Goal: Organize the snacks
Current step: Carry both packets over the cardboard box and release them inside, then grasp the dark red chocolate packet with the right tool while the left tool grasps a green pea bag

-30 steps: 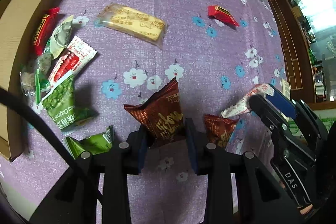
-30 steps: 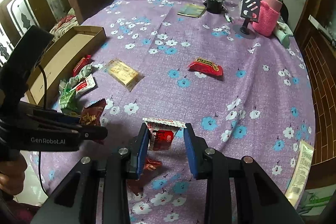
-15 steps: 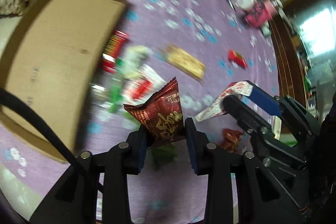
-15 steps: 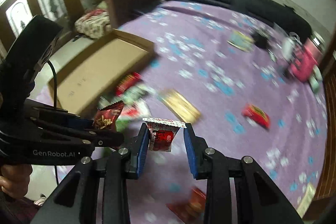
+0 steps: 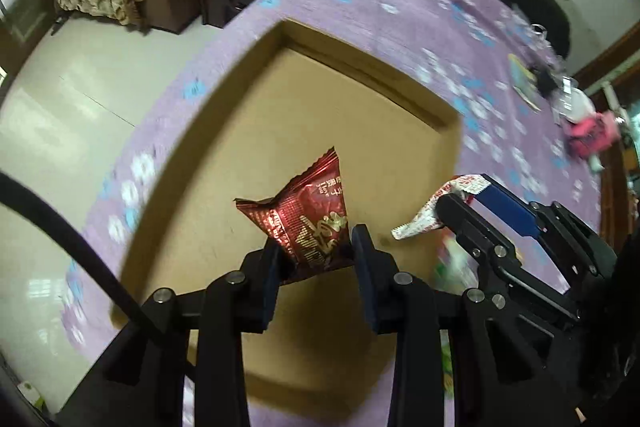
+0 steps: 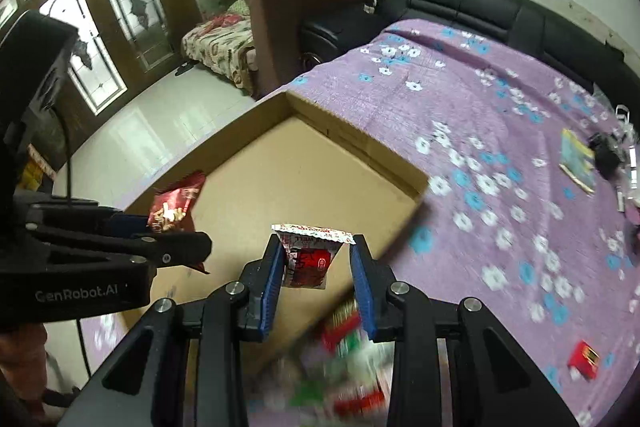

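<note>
Black sofa [image 6: 500, 7], brown armchair [image 6: 312, 7], pale tiled floor [image 6: 160, 115].

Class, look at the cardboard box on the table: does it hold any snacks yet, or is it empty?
Empty, as far as shown: the cardboard box shows only bare floor. The dark red packet and the white-and-red packet hang above it in the grippers.

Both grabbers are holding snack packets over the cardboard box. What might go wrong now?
1. The left gripper pinches only the bottom corner of the dark red packet, so it may slip out early.
2. The right gripper holds the red-and-white packet near the cardboard box edge, so it might drop outside onto the other snacks.
3. The grippers are close together and might bump.
</note>
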### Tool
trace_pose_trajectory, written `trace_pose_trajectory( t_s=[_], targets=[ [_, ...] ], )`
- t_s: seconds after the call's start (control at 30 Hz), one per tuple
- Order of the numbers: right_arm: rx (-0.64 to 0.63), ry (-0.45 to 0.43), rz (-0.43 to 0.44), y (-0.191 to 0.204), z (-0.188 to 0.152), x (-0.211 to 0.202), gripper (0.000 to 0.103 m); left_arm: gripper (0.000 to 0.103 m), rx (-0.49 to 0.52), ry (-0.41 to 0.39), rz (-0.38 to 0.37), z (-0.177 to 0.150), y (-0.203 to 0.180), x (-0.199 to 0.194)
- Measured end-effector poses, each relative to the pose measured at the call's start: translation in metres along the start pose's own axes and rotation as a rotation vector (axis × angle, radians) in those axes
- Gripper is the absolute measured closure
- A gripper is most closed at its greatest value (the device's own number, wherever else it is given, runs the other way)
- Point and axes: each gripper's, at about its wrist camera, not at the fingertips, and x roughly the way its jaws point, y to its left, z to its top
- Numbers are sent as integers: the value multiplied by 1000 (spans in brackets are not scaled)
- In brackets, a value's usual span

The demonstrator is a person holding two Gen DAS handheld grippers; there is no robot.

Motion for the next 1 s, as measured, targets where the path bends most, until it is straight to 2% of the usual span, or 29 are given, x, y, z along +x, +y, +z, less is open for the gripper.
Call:
trace_pose_trajectory(
  t_s=[0.27,0.43,0.5,0.6,0.63,0.7,0.87,1.0],
  targets=[
    [73,73,-26,-14,34,57,71,67,-16,37,65,63,1,45],
    [63,101,-53,-12,39,71,71,66,-42,89,59,82,7,62],
    [45,104,-62,-8,39,73,71,66,-40,89,69,85,7,63],
    [27,93,-80,-6,39,73,71,66,-41,114,40,91,7,67],
    [24,91,-80,-6,39,73,70,64,-45,122,39,93,7,68],
    [31,80,-79,-9,38,70,68,52,-53,142,44,94,8,71],
    [81,75,-44,-24,37,62,59,49,-52,119,93,92,8,66],
    [136,64,-9,-37,32,48,58,49,-34,96,149,82,3,58]
  ],
)
